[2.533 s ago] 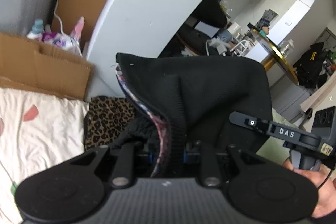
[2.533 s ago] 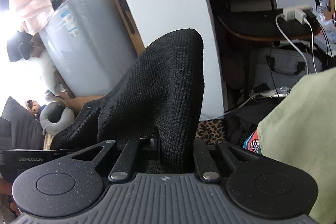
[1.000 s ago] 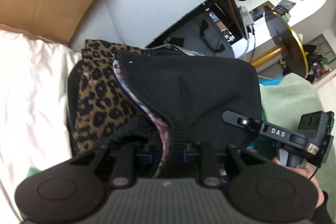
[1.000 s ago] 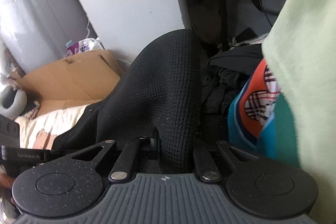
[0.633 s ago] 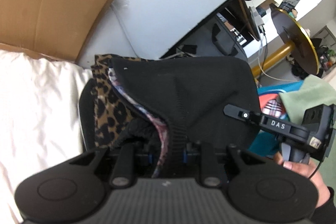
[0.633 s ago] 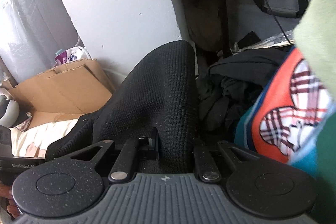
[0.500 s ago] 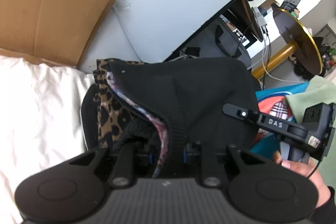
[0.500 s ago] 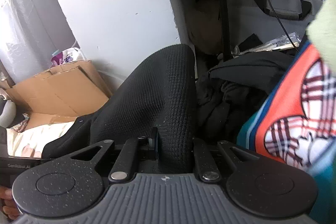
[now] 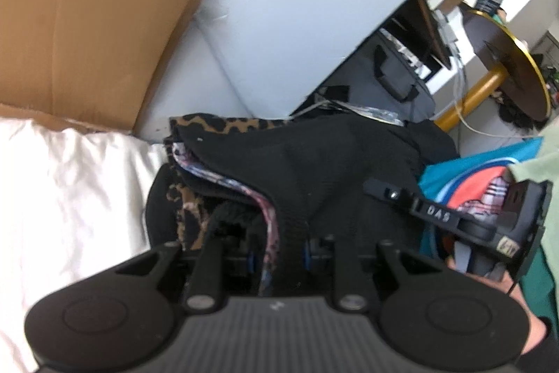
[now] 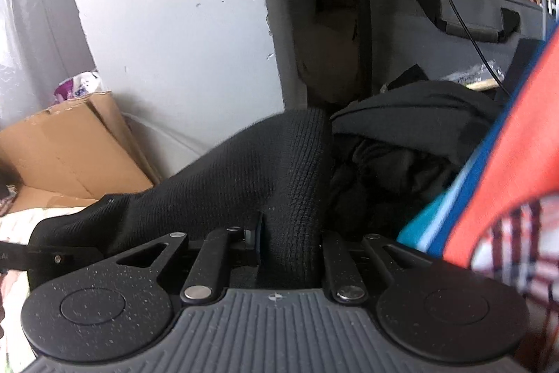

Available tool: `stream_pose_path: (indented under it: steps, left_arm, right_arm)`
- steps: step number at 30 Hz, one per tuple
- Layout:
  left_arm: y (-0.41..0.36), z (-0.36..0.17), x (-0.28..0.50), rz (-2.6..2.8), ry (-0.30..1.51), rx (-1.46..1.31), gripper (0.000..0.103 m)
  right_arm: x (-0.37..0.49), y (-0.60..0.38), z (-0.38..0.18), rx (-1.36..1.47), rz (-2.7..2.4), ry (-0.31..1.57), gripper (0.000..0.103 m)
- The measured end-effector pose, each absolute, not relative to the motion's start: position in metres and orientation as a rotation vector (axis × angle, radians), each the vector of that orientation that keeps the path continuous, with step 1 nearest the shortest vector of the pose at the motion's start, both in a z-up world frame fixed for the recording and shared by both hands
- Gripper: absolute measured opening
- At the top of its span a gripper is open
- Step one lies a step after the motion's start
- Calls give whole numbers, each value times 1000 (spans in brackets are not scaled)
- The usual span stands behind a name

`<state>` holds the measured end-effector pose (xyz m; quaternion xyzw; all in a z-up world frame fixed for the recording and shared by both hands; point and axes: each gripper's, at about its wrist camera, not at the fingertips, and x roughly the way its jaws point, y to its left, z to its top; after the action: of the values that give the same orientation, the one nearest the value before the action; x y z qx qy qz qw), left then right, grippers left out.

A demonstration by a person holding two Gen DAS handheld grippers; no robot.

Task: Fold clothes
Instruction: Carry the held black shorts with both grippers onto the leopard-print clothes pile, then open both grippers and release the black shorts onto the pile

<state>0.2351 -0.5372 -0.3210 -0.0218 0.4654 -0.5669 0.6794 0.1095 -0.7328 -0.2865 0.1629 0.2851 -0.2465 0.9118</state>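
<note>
I count two grippers, one black knit garment, one leopard-print cloth, one cardboard box, one round table

Legible markings are few. In the left wrist view, the letters "DAS" stand in pale capitals on the black arm of the right gripper, which enters from the right edge. A small pale sticker sits on the same gripper's body just beside that arm; it carries dark characters, too blurred and tilted to read.

In the right wrist view, the black bar of the left gripper shows at the left edge. A trace of pale lettering sits at the frame border, cut off and unreadable.

A small cross-shaped mark is moulded on the ribbed grey housing in the foreground.
</note>
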Motion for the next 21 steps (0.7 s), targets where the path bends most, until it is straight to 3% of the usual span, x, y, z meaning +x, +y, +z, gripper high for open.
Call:
stream_pose_path:
  steps: [4,5,12,17,21]
  left_arm:
    - [-541,-326,238,-1259,1050,-57,25]
    - [-542,-327,238,-1258,1052,-57,25]
    - [-545,-324,242,-1264,1049,-53,25]
    - [-544,-321,243,-1253,1036,-99,25]
    - [-548,-328,246,-1227,1073,-108,25]
  right_arm:
    - [124,-736,-292,283,-549,604,18]
    - [127,-737,-294,275,-559,611,25]
    - [137,-744,-292,268,-583,650,34]
    - [128,-749,-277,390,-581,605,55]
    - [125,-746,-269,425,-578,573,57]
